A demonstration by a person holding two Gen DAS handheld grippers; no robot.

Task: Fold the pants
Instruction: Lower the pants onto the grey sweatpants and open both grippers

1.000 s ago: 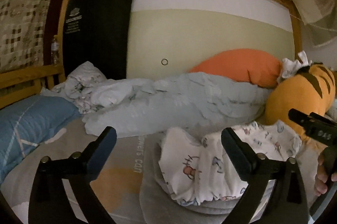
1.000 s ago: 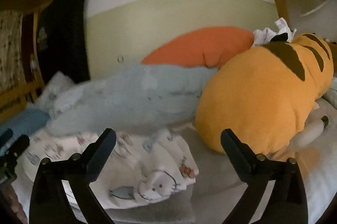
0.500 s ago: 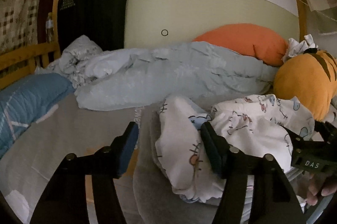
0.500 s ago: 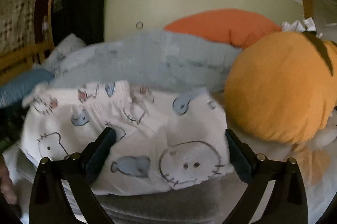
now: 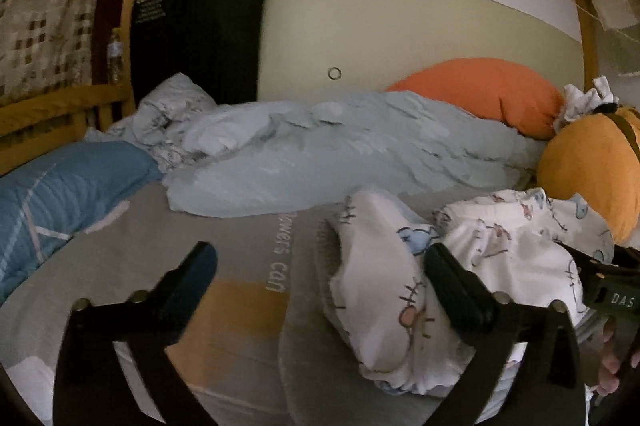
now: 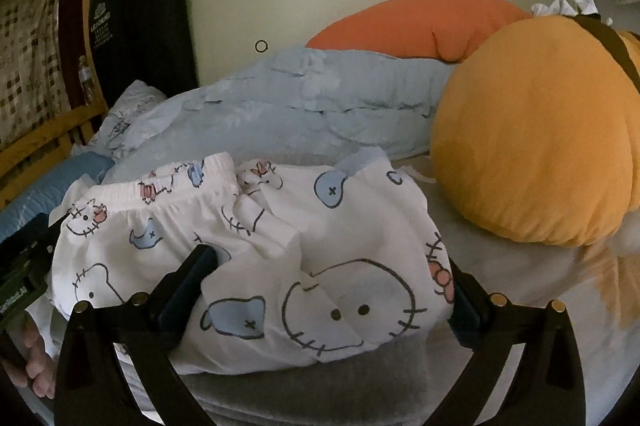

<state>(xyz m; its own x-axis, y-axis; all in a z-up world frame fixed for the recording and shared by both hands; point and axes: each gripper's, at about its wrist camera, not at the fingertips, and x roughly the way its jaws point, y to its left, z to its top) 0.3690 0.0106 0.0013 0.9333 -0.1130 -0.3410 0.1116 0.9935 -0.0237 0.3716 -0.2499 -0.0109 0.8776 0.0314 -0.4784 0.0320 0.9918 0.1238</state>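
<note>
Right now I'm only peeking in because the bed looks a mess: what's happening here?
A person holding two claws is working on white cartoon-print pants bunched on the bed. The right claw is open around the bundle, and the left claw is open at its edge. Nothing is gripped yet.

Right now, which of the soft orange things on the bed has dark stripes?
The rounded orange plush beside the pants; the flatter orange pillow against the wall is plain.

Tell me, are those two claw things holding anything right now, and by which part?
No. Both are open. The right gripper straddles the front fold of the white cartoon pants; the left gripper brackets their left end without clamping.
</note>
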